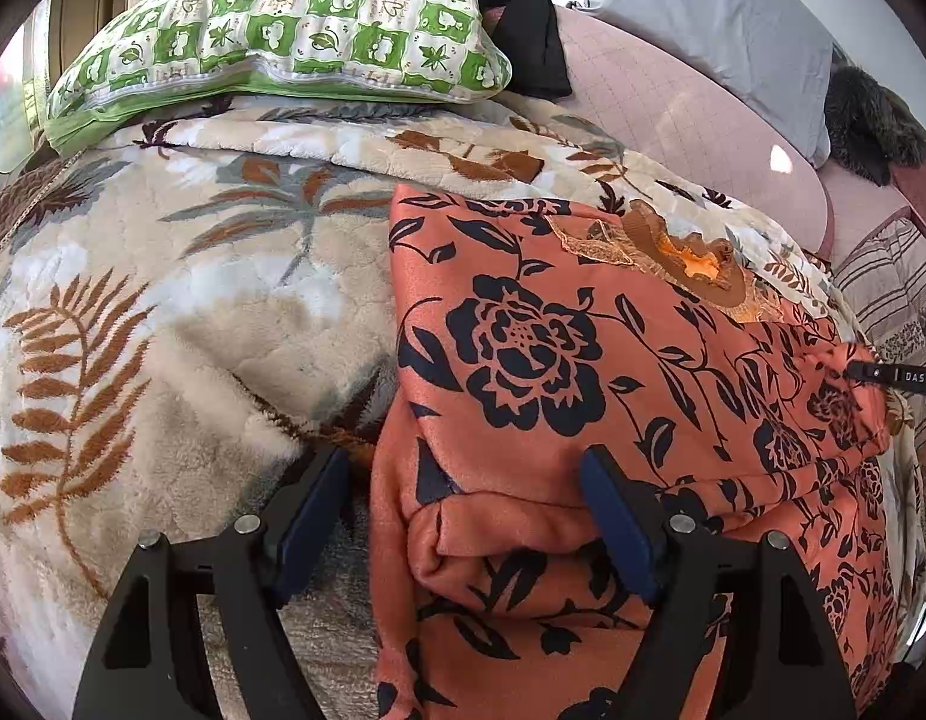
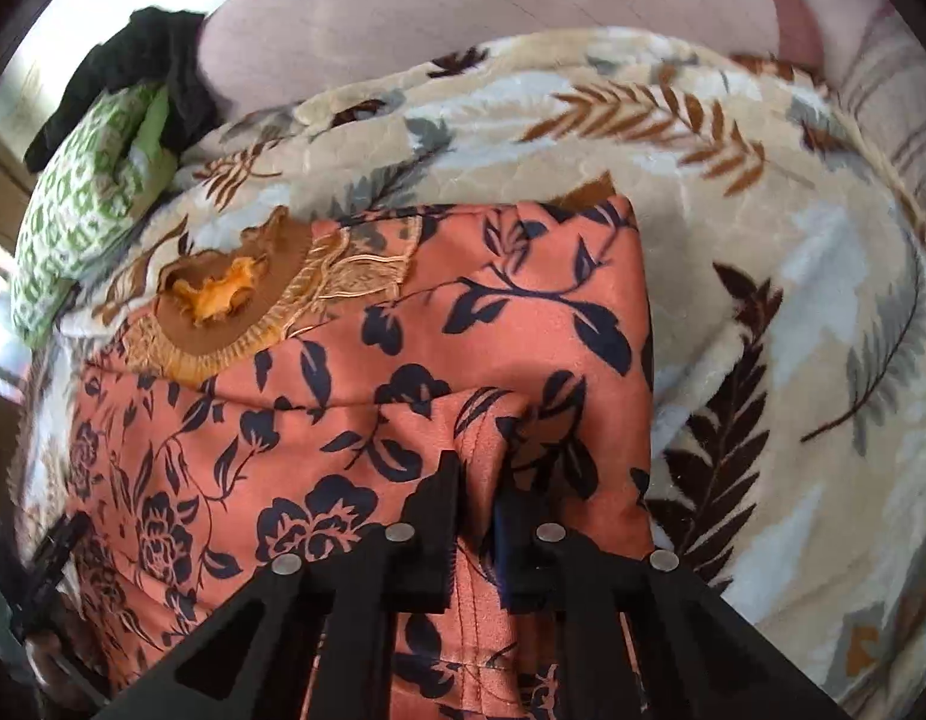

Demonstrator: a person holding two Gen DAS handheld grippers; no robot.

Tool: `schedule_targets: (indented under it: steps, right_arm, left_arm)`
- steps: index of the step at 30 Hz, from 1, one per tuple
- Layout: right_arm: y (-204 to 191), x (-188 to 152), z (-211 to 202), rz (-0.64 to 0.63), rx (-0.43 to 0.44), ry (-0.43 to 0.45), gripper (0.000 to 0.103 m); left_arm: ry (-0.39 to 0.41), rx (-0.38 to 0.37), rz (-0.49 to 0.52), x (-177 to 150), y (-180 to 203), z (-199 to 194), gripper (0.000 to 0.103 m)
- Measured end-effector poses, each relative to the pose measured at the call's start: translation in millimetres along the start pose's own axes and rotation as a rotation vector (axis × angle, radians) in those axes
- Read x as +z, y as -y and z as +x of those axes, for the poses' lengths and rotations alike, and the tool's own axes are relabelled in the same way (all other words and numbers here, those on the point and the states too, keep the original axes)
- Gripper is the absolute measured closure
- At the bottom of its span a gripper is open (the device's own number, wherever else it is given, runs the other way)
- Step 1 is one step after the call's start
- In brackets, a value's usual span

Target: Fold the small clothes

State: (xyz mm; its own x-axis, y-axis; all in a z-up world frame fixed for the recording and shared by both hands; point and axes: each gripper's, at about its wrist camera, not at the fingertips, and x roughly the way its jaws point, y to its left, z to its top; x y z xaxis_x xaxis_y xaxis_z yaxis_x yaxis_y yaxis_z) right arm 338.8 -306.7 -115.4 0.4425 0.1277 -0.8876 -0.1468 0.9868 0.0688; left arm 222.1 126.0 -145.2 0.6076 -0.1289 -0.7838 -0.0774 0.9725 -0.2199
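Observation:
An orange garment with a dark floral print (image 1: 553,324) lies partly folded on a leaf-patterned fleece blanket (image 1: 181,300); its embroidered brown neckline (image 1: 685,252) is at the far end. My left gripper (image 1: 469,480) is open, its jaws wide apart over the garment's near left folded edge, with one finger on the blanket and one on the cloth. In the right wrist view the same garment (image 2: 355,360) fills the lower left. My right gripper (image 2: 478,474) is shut on a raised fold of the garment's near edge.
A green and white patterned pillow (image 1: 283,36) lies at the blanket's far end with a black cloth (image 1: 529,12) beside it. A pink quilted mattress (image 1: 673,102) and a grey pillow (image 1: 721,6) are behind. A striped cover (image 1: 895,294) is at the right.

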Motion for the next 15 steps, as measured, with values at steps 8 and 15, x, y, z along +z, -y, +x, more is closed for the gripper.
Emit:
schedule_targets:
  steps: [8,15]
  right_arm:
    - [14.0,8.7,14.9,-0.044,-0.181,0.044,0.087]
    - [39.3,-5.5,-27.7,0.162,-0.014,0.192,0.050]
  left_arm:
    - [0.138,0.012,0.071,6.6,17.3,-21.3,0.021]
    - [-0.004,0.065,0.055,1.9,10.7,6.3,0.019]
